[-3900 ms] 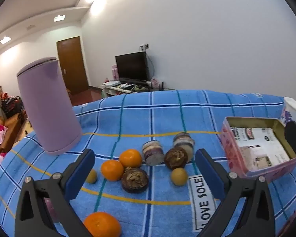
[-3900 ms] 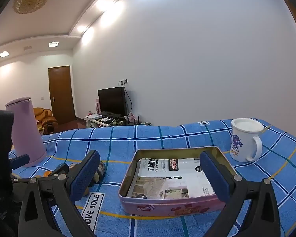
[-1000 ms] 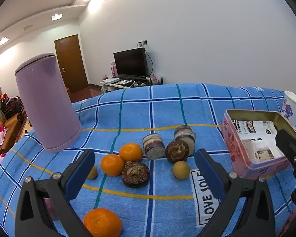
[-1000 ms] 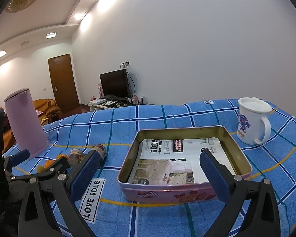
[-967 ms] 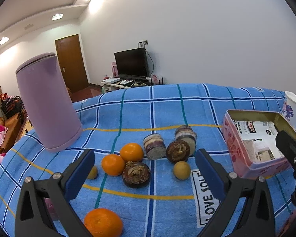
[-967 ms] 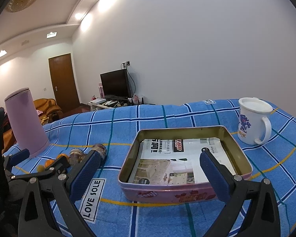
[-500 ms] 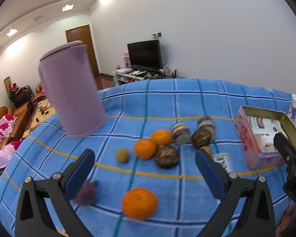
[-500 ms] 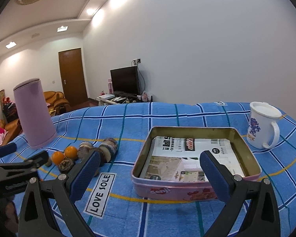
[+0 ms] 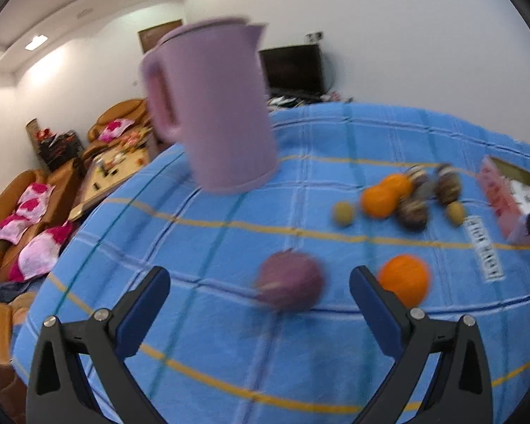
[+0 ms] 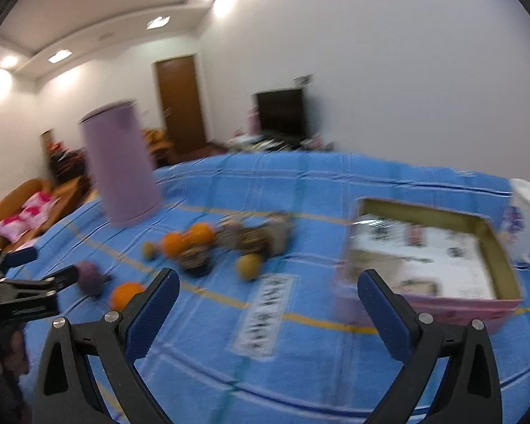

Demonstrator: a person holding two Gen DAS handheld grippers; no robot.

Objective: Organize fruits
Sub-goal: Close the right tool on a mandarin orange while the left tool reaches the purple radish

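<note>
The purple fruit lies just ahead, between the left gripper's spread jaws, beside an orange; right gripper jaws spread, empty.

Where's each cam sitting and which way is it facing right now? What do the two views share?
Left wrist: on the left hand-held gripper, looking forward and down along its open fingers at the purple fruit, a lone orange and the purple kettle.
Right wrist: on the right hand-held gripper, open fingers framing the blue tablecloth, facing the tin box; the left hand-held gripper shows at its left edge.
Shared: kettle, fruit cluster, purple fruit, lone orange, tin box.
</note>
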